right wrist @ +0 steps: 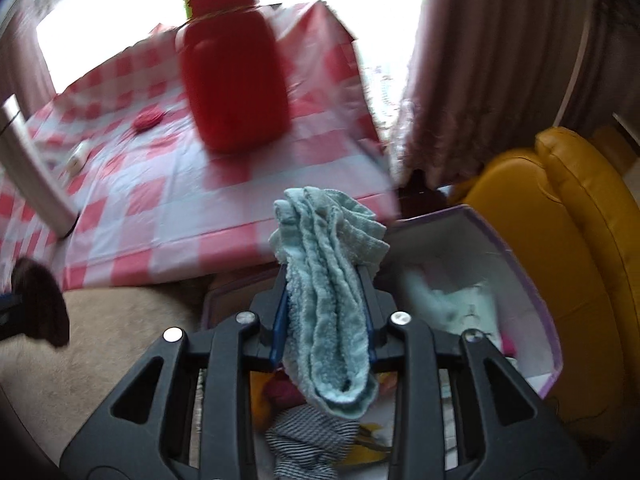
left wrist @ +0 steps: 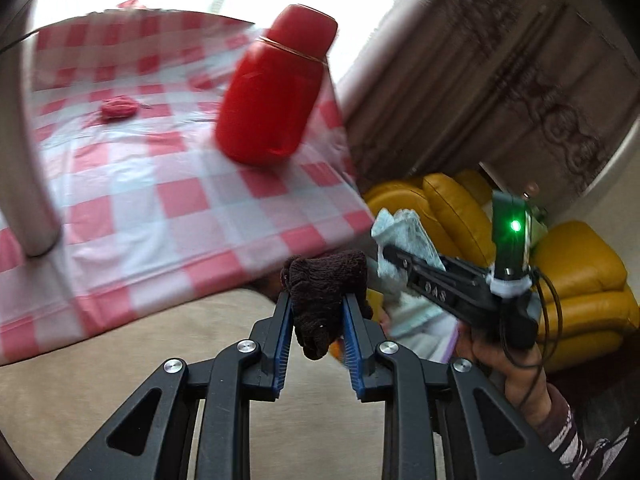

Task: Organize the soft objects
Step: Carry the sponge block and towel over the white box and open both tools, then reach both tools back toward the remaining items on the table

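Note:
My left gripper (left wrist: 318, 300) is shut on a dark brown knitted cloth (left wrist: 324, 288) and holds it just off the near edge of the checked table. My right gripper (right wrist: 326, 280) is shut on a light blue towel (right wrist: 330, 280) and holds it above a white box with a purple rim (right wrist: 532, 280). The box holds several soft items, among them a striped cloth (right wrist: 308, 436). The right gripper with the towel also shows in the left wrist view (left wrist: 400, 240). The brown cloth shows at the left edge of the right wrist view (right wrist: 40, 304).
A red-and-white checked tablecloth (left wrist: 168, 184) covers the table. On it stand a red flask (left wrist: 272, 88) and a small pink object (left wrist: 118, 108). A white post (left wrist: 24, 160) rises at the left. Yellow leather seats (right wrist: 560, 216) and a curtain (right wrist: 480, 80) are to the right.

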A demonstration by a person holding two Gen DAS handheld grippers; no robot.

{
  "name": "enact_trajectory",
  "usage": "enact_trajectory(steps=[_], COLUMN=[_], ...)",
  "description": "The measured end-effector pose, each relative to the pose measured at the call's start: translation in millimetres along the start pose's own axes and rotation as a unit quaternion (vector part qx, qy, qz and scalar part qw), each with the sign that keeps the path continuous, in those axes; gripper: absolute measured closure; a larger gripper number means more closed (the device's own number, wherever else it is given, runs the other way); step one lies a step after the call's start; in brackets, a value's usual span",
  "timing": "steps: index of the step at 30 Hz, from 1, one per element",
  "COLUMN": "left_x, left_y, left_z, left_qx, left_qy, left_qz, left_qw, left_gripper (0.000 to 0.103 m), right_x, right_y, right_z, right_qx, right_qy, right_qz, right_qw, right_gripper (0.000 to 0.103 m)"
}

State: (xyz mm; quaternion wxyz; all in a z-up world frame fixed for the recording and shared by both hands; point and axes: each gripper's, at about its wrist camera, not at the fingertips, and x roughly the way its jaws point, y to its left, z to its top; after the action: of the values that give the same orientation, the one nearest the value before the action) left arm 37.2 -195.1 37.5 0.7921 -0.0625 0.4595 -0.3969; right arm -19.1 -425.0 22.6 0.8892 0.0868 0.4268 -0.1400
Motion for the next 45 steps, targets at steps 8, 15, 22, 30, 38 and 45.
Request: enact_trajectory(steps=[8,15,22,30,38,45], left_x=[20,7,-21,-79,-146,-161], left_y=[-29,-17,6,83,178,251], left_z=[-1,2,-4,-26,-14,38], left_qx=[0.030,0.013,0.003,-0.084,-0.140,-0.174], left_qy=[0.019,-0.001,-0.035,-0.040,-0.100,-0.118], left_qz=[-0.047,-0.018,0.070,0.096,0.195,0.259], left_qw=[0.9983,0.9998,0.9969,0.9910,0.9655,0.9428], left_gripper=[0.038,0.029,0.029,0.029,0.029,0.029], right_x=[-17,-22,-35,-33,-8,27], right_y=[-7,12,43,96,162,218], right_z=[2,8,9,17,61,111], right_qx=[0.006,-0.025,-0.055,-0.126,-0.154,-0.168], right_qy=[-0.037,-0.060,-0.118,-0.111,-0.089,-0.077], right_qz=[-0.022,-0.058,-0.085,0.058,0.080,0.100], right_qw=[0.999,0.996,0.988,0.984,0.981,0.978], right_gripper=[0.031,0.016,0.015,0.014,0.014,0.013])
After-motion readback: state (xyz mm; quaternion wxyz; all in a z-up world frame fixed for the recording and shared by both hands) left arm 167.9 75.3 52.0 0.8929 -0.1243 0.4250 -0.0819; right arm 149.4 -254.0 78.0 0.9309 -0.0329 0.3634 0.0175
